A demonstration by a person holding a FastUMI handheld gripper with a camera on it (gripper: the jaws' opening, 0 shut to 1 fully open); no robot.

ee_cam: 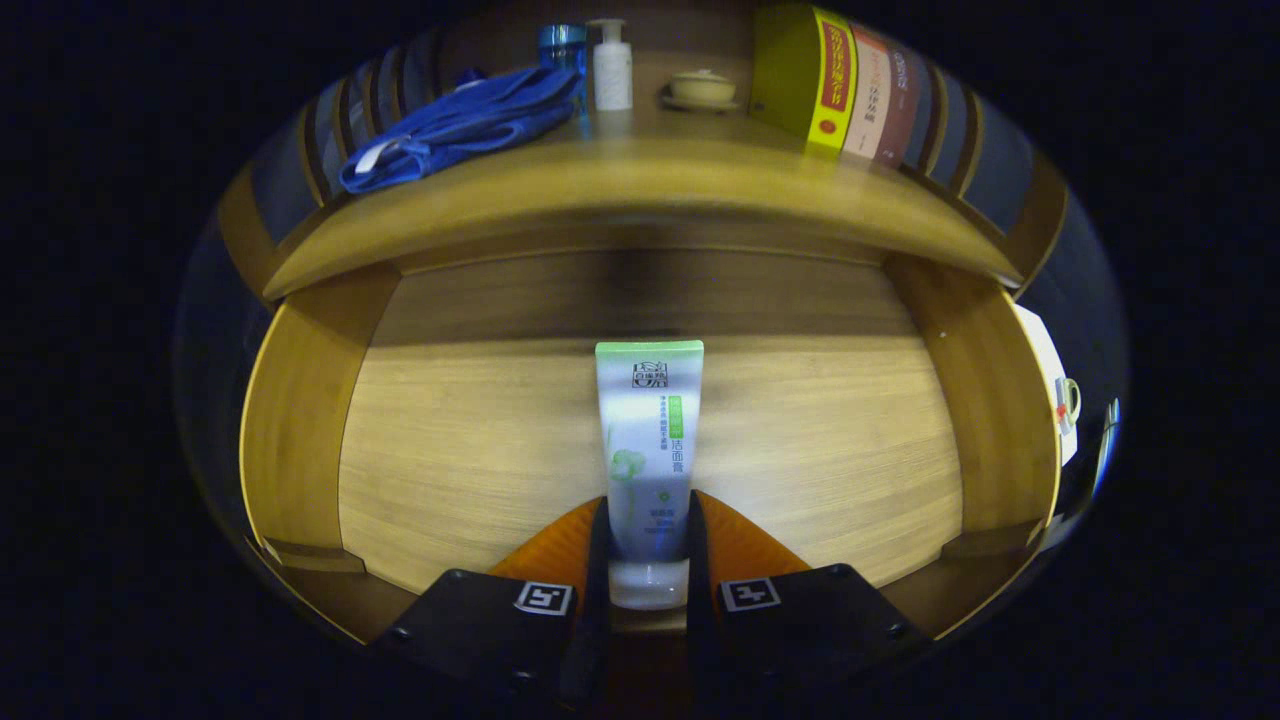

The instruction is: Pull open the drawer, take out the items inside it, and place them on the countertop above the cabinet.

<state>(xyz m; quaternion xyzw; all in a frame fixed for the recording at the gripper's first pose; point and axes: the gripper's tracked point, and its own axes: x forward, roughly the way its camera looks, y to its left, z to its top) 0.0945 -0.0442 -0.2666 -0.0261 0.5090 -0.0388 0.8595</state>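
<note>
We read the drawer as already pulled open, with the step in hand being the lift-out of its one visible item. Going left to right: the left wall of the open wooden drawer [295, 440] stands well apart from our grip, and bare drawer floor lies between it and the fingers. In the middle, the gripper [648, 545] has its two fingers closed against the lower sides of a white squeeze tube with a green end band and green printing [648, 440], near its cap end; the tube runs straight ahead from the fingers, lying along the drawer floor as far as we can tell. To the right there is bare floor again, then the right drawer wall.

To do this well, we judge we should keep the clamp firm but not crushing, since a soft tube will likely give, and raise it straight up before travelling forward.

The edge to mind is the front lip of the wooden countertop [640, 185] overhanging the drawer's back; the tube's far end must clear it. Up there, a crumpled blue cloth [460, 125] sits left, a white pump bottle [612, 65] and a small lidded ceramic dish [700, 90] in the middle, and a row of upright books [850, 85] right. The open stretch of countertop in front of these looks the best landing spot.
</note>
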